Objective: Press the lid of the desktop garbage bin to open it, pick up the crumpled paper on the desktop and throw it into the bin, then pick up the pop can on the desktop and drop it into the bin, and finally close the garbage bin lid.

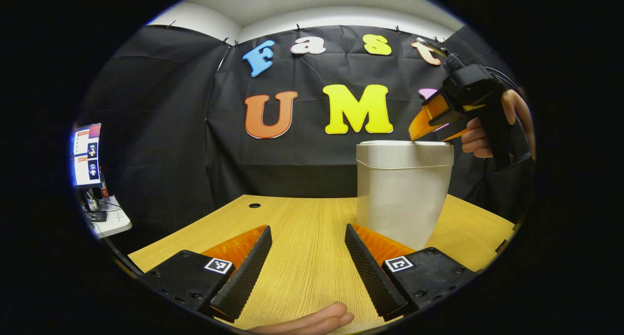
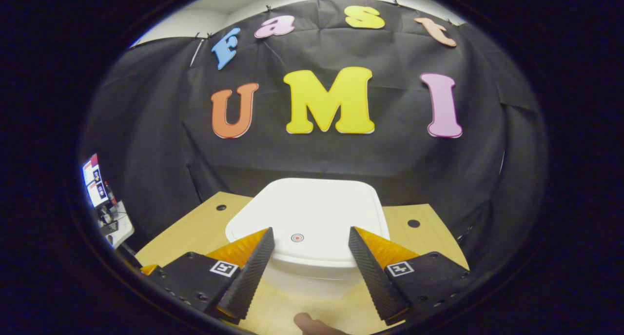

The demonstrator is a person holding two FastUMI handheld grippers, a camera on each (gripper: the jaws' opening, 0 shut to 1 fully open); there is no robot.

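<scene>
The white desktop bin (image 1: 402, 198) stands upright on the wooden table (image 1: 302, 227) with its lid (image 1: 404, 147) down. My left gripper (image 1: 307, 227) is open and holds nothing, low over the table to the left of the bin. A hand holds my right gripper (image 1: 417, 130) above the bin's right side, tips angled down close to the lid. In the right gripper view that gripper (image 2: 309, 233) is open just over the front of the flat white lid (image 2: 312, 203), with a small red mark (image 2: 297, 237) on the lid between the fingers.
The table has round cable holes (image 1: 254, 205) near its back edge, two of them (image 2: 413, 223) flanking the bin. A side desk with a monitor (image 1: 87, 154) stands far left. A person's finger (image 1: 312, 320) shows under the left gripper.
</scene>
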